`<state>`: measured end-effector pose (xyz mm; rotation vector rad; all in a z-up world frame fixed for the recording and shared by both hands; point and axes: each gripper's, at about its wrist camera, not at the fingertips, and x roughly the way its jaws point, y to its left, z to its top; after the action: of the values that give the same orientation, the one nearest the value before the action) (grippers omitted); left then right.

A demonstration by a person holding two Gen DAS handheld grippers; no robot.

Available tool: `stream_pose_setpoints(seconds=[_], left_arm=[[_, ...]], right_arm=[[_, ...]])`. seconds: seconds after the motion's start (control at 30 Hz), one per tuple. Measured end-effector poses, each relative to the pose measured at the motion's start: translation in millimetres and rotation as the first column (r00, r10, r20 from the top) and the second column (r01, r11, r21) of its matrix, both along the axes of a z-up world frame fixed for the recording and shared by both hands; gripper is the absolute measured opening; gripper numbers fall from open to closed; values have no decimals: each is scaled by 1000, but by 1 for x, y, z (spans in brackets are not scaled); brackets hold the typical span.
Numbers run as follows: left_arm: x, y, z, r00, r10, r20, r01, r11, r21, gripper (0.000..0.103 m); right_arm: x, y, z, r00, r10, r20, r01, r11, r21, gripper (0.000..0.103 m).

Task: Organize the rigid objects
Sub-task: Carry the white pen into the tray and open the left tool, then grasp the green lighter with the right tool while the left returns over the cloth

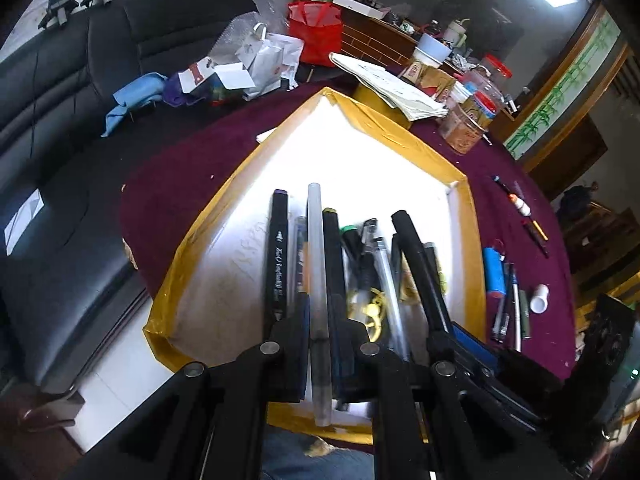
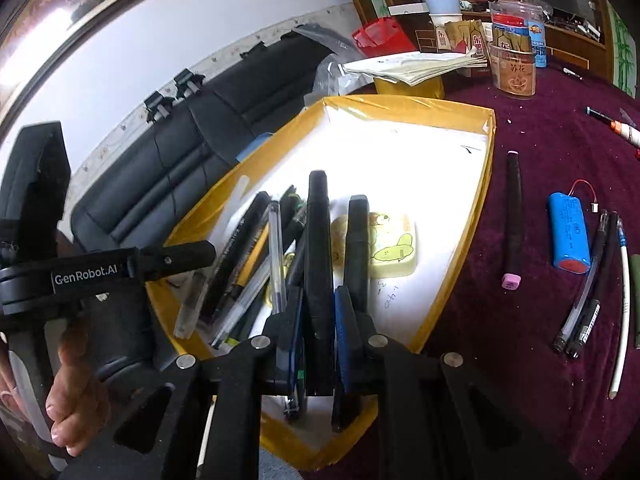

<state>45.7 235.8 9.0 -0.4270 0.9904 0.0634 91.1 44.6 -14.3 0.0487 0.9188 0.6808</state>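
Both hands are at the delivery step over the yellow-rimmed tray (image 1: 420,148): the left gripper (image 1: 320,332) pinches a frosted translucent pen (image 1: 318,280) lengthwise above the pens already lying there, and the right gripper (image 2: 318,320) is clamped on a thick black marker (image 2: 318,240) just beside the yellow eraser (image 2: 394,246). The next move, I judge, is to lower each one in line with the pile and spread the jaws (gently, so nothing rolls). More pens (image 2: 584,304) and a blue battery pack (image 2: 570,232) wait on the maroon desk (image 2: 520,360) to the right.
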Motion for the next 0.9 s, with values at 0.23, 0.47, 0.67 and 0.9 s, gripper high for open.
stream_pose_setpoints(seconds=[0.23, 0.47, 0.67, 0.9], left_arm=[[0, -5, -9, 1000, 29, 4, -29, 997, 71, 10], [-19, -21, 10, 997, 22, 80, -29, 996, 88, 48], [-36, -64, 40, 980, -66, 187, 49, 994, 94, 56], [-35, -115, 46, 965, -184, 188, 173, 982, 75, 56]], right_arm=[[-5, 2, -2, 1000, -5, 23, 6, 1000, -30, 17], [-22, -34, 24, 998, -2, 67, -4, 996, 90, 39], [-25, -128, 35, 985, -167, 54, 156, 975, 159, 39], [11, -211, 17, 926, -378, -11, 378, 925, 48, 39]])
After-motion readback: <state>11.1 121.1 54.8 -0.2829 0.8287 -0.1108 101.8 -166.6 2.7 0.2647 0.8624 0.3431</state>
